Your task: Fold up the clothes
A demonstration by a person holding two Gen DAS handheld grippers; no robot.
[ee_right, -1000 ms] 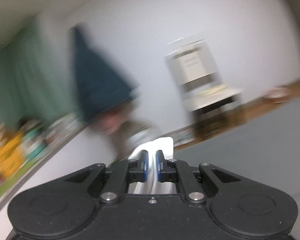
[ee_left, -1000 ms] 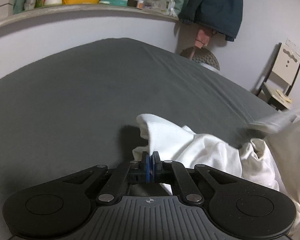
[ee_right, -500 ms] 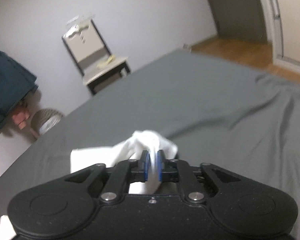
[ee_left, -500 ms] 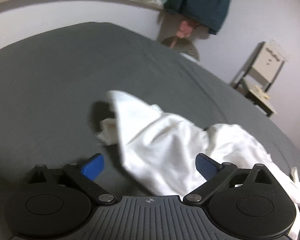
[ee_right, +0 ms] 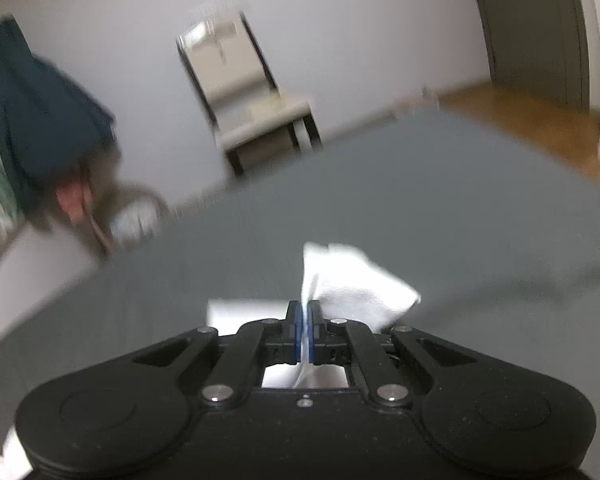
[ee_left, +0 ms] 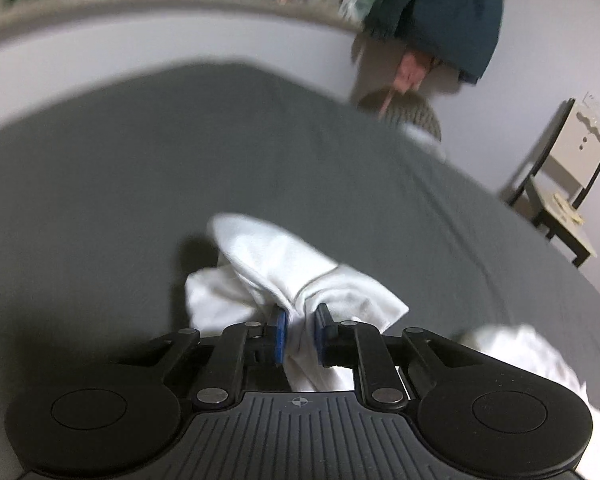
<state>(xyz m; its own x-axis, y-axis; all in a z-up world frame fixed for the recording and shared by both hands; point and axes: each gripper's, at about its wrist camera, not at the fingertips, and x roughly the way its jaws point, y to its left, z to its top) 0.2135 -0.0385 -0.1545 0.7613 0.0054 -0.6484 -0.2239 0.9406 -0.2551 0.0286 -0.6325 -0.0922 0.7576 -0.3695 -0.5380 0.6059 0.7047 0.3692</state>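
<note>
Your left gripper [ee_left: 299, 334] has just been closing its jaws, and its blue pads [ee_left: 279, 335] now pinch a bunched fold of the white garment [ee_left: 284, 268], which lies crumpled on the grey bed sheet [ee_left: 180, 168] just ahead of the tool. Your right gripper [ee_right: 305, 334] is clamped tight on another thin edge of the same white cloth, which flares out to the right of its fingertips. Holding two separate edges at once probably lets you draw the fabric taut and spread it flat before folding.
</note>
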